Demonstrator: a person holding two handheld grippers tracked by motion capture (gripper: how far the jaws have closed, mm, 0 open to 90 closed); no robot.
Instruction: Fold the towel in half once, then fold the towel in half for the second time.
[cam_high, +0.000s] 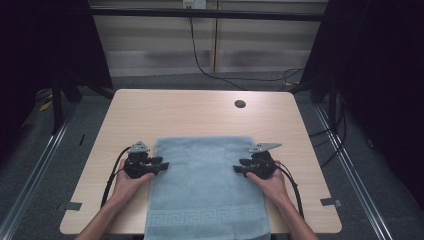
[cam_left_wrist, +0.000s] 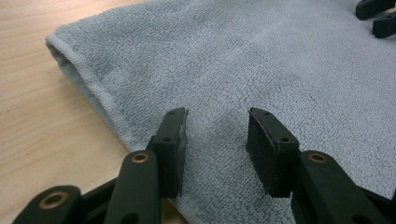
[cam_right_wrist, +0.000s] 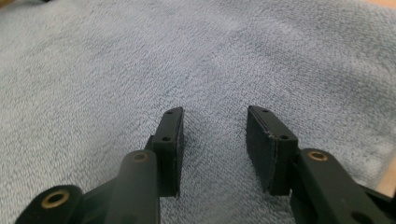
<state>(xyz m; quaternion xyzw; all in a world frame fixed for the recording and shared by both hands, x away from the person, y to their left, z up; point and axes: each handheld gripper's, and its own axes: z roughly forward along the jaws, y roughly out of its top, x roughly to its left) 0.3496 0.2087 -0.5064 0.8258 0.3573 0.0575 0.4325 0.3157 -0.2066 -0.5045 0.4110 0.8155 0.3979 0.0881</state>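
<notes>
High view is showing the towel (cam_high: 205, 185) lying on the table (cam_high: 200, 107), long axis running from near edge toward far edge, near end overhanging. Left gripper (cam_high: 162, 166) and right gripper (cam_high: 239, 169) are sitting at its side hems, pointing inward — jaws half open, gripping nothing, bare table beyond.

No readable text, labels, brands or numbers anywhere — towel (cam_high: 205, 185) bears woven key-pattern border only.

The towel (cam_high: 205, 185) is made of looped, matt blue-grey terry cloth with a stitched hem. The worktop (cam_high: 200, 112) is finished in smooth pale wood-grain. Matt black plastic and brass-coloured rivets are seen on the left claw (cam_left_wrist: 215, 140).
</notes>
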